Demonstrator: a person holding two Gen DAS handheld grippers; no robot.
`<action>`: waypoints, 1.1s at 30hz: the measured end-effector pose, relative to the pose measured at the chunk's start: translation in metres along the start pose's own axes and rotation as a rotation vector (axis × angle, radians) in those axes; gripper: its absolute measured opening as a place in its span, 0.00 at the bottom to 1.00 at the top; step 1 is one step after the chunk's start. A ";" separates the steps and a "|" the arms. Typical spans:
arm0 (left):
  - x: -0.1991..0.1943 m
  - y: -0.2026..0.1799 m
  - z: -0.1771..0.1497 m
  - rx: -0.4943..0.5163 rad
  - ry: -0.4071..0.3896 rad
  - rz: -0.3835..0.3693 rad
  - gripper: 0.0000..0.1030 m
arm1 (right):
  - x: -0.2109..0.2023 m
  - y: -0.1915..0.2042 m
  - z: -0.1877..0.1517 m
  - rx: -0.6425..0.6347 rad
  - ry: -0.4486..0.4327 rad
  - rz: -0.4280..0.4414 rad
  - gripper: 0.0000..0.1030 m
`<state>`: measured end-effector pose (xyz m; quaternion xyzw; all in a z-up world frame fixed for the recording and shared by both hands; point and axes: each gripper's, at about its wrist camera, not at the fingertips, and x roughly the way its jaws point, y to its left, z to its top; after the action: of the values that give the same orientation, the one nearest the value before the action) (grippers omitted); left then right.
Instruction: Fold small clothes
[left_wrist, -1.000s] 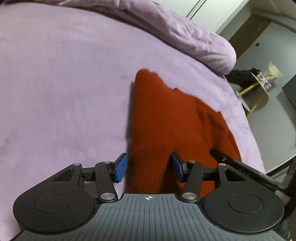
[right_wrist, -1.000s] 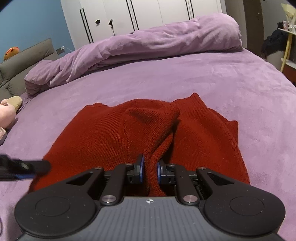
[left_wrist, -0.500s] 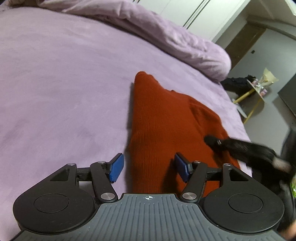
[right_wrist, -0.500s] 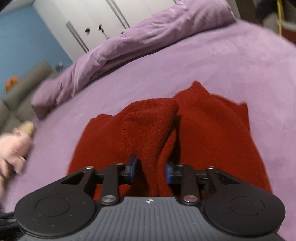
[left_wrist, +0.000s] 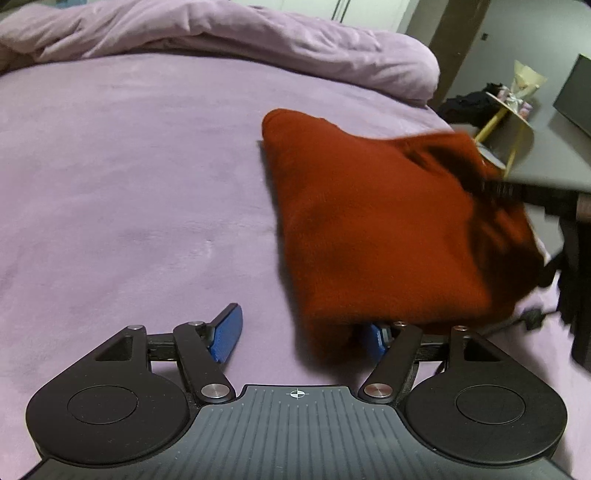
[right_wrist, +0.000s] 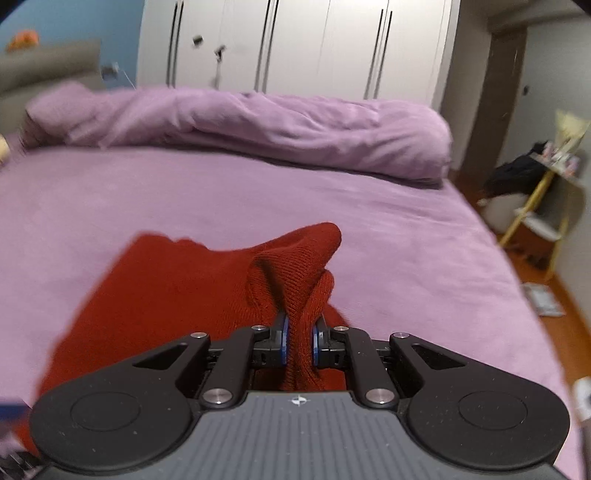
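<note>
A dark red knit garment (left_wrist: 369, 229) lies on the purple bed, partly lifted at its right side. My left gripper (left_wrist: 301, 332) is open and holds nothing; the garment's near edge hangs over its right finger and hides the tip. My right gripper (right_wrist: 299, 341) is shut on a bunched fold of the red garment (right_wrist: 295, 273) and holds it raised above the bed. The right gripper also shows blurred at the right of the left wrist view (left_wrist: 517, 192), at the garment's lifted edge.
A rolled purple duvet (right_wrist: 258, 125) lies along the far side of the bed (right_wrist: 221, 199). White wardrobes (right_wrist: 295, 44) stand behind. The bed's right edge drops to the floor, where a yellow-legged side table (right_wrist: 546, 184) stands.
My right gripper has closed on the fold and lifted it up and over toward the left. The garment's right side has risen. My left gripper has opened wider and drawn back to the left.
</note>
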<state>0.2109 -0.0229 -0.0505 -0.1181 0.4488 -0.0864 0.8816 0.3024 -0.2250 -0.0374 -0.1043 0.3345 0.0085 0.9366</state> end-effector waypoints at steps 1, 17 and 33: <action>0.002 -0.002 0.001 0.009 0.000 0.013 0.70 | 0.006 -0.003 -0.006 0.014 0.019 -0.004 0.13; 0.001 -0.003 -0.002 -0.008 -0.005 0.031 0.70 | -0.052 -0.079 -0.118 0.812 0.094 0.364 0.52; -0.006 0.005 0.010 -0.021 0.048 0.136 0.72 | -0.019 -0.093 -0.140 1.056 0.098 0.433 0.15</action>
<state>0.2158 -0.0153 -0.0420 -0.0944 0.4776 -0.0242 0.8731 0.2081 -0.3433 -0.1135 0.4486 0.3500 0.0271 0.8219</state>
